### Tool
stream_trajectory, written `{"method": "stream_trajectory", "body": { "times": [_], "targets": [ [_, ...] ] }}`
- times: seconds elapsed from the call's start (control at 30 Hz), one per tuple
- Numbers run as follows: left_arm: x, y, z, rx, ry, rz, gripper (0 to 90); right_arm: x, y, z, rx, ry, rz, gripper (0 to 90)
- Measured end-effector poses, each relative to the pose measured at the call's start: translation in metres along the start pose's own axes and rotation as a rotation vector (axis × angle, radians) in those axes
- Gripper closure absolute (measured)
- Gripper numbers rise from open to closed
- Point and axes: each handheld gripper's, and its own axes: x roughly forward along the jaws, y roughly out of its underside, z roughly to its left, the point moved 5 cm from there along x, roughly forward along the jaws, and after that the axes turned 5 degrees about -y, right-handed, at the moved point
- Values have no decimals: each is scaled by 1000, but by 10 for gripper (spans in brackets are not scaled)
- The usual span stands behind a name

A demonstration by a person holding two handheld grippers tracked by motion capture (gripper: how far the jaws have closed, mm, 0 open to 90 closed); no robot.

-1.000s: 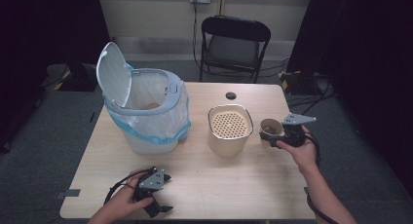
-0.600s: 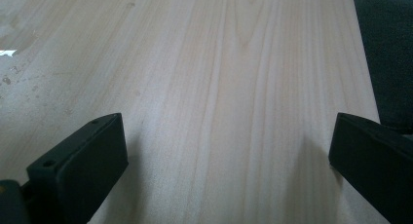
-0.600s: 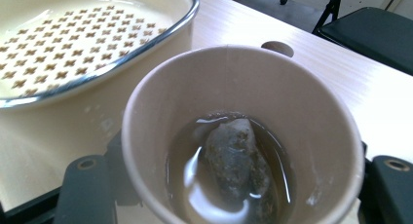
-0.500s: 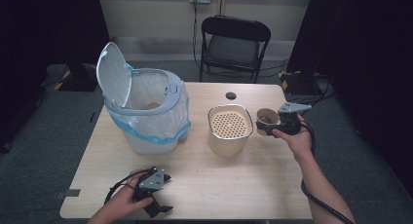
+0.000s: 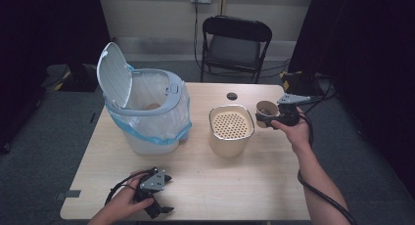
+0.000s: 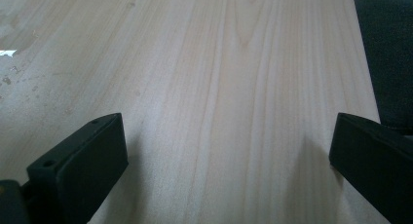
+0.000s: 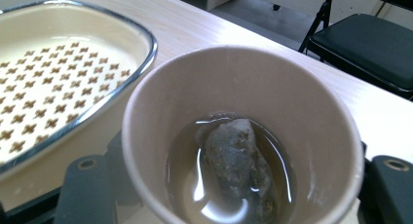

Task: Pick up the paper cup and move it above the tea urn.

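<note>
A person at a light wooden desk [image 5: 195, 195] holds a gripper in each hand. The right gripper [image 5: 266, 119] is clamped around a brown paper cup [image 5: 266, 109], one black jaw on either side of its wall, and holds it raised off the desk at the far right. The cup stands roughly upright with its open mouth up. It sits just to the right of a cream container [image 5: 231, 129] whose top is a perforated strainer plate [image 5: 232, 125], close to that rim but apart from it.

The relation that matters is cup to strainer. The strainer lies directly to the left of the cup, on the side toward the middle of the desk, and the cup's rim is about level with the strainer's rim. My guess is the cup gets tipped leftward over the holes.

Seen from the right gripper view, the cup [image 7: 243, 136] holds a shallow pool of brownish liquid with a soaked, dark tea bag [image 7: 237, 160] lying at the bottom. Its inside is plain tan paper.

The left gripper [image 5: 159, 204] rests near the front edge of the desk, well apart from the cup, jaws spread wide with nothing between them.

At the far left stands a pale blue bin [image 5: 147, 112], lid raised, lined with a clear bag.
</note>
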Motion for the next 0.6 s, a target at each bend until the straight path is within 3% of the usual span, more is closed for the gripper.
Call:
{"method": "stream_trajectory", "body": {
  "times": [0.6],
  "targets": [
    [0,-1,1,12,-11,-3,0,6,-34,-13,-16,7,-17,291]
  ]
}}
